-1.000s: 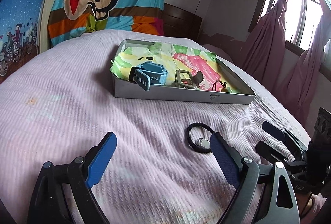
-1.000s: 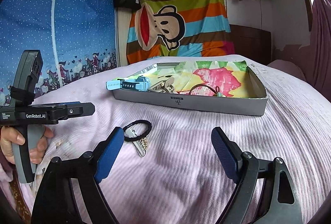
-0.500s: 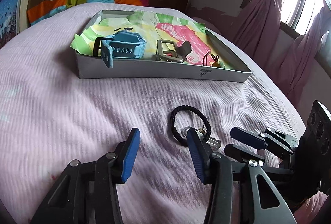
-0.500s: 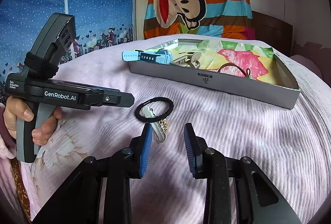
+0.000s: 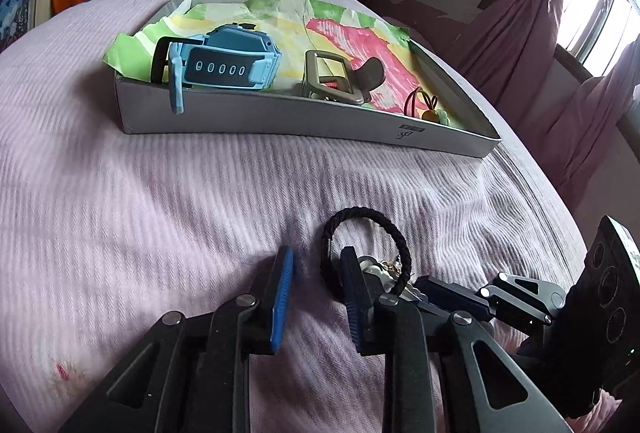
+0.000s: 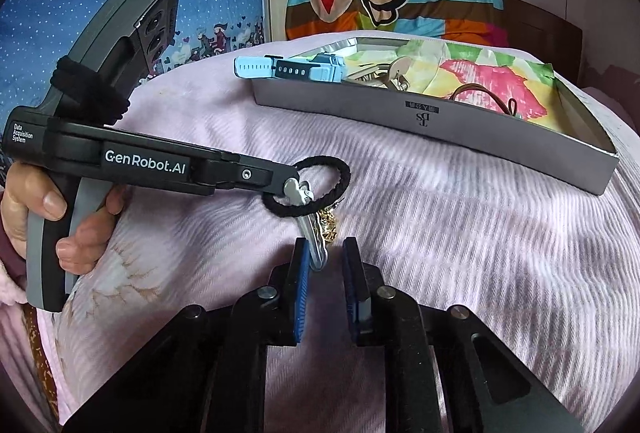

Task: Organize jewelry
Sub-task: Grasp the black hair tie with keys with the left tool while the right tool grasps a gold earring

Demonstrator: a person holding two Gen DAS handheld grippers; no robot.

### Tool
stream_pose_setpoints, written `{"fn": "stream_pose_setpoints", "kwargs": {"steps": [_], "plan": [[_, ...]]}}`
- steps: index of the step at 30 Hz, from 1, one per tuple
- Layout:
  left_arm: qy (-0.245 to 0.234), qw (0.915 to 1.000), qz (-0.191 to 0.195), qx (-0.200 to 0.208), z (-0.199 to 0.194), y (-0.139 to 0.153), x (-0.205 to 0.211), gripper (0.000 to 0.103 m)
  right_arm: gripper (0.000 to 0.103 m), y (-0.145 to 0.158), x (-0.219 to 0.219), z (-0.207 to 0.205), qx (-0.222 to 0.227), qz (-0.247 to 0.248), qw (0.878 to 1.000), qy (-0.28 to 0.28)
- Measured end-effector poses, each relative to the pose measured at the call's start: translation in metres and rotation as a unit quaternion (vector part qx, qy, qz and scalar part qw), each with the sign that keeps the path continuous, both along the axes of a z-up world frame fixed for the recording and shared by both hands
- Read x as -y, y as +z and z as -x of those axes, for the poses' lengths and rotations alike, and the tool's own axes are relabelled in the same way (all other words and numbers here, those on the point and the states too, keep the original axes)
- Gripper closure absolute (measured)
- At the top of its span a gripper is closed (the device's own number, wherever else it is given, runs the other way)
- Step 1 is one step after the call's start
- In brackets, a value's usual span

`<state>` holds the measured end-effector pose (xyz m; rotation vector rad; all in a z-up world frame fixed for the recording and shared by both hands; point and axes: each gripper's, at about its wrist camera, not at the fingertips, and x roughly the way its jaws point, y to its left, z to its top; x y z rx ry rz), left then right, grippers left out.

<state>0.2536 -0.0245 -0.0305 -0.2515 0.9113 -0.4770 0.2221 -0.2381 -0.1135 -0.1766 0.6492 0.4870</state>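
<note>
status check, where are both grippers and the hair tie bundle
Left gripper narrowly open at black hair tie. Right gripper narrowly open around its silver clip. Bundle on bed, outside tray. Nothing blocking.

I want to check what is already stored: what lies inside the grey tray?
Inside the grey tray, on colourful paper: a blue watch, a beige buckle, a small corded charm. The tray floor is covered by the paper.

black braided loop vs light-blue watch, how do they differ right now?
The black braided loop with silver charms lies on the pink bedspread; the light-blue plastic watch sits in the grey tray, strap over its wall. The loop is thin and round; the watch chunky and boxy. The left tongs and right tongs are at the loop; nothing touches the watch.
</note>
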Motion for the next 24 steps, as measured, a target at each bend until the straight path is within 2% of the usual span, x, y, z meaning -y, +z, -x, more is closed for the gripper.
{"fn": "stream_pose_setpoints", "kwargs": {"steps": [1, 3, 5, 7, 12, 18, 24], "plan": [[0.001, 1.0000, 0.001, -0.002, -0.001, -0.001, 0.000, 0.084, 0.090, -0.001, -0.001, 0.000, -0.001, 0.001, 1.000, 0.000], [-0.001, 1.0000, -0.001, -0.003, 0.000, -0.001, 0.002, 0.094, 0.094, -0.001, -0.003, 0.000, -0.003, 0.005, 1.000, 0.003], [0.000, 1.0000, -0.006, 0.000, 0.002, -0.001, 0.002, 0.097, 0.097, -0.002, -0.004, 0.001, -0.005, 0.006, 1.000, 0.007], [0.004, 0.9999, -0.008, 0.007, 0.005, 0.000, 0.002, 0.097, 0.100, -0.001, -0.004, 0.003, -0.002, 0.005, 1.000, 0.011], [0.012, 0.9997, -0.001, 0.022, 0.013, 0.002, -0.002, 0.098, 0.100, 0.001, -0.002, 0.008, 0.004, 0.000, 1.000, 0.010], [0.037, 0.9979, 0.005, 0.052, 0.023, 0.012, -0.012, 0.098, 0.100, 0.008, 0.013, 0.017, 0.033, -0.031, 0.999, -0.008], [0.049, 0.9952, -0.011, 0.084, 0.030, 0.028, -0.008, 0.098, 0.100, 0.015, 0.025, 0.024, 0.061, -0.060, 0.996, -0.016]]}}
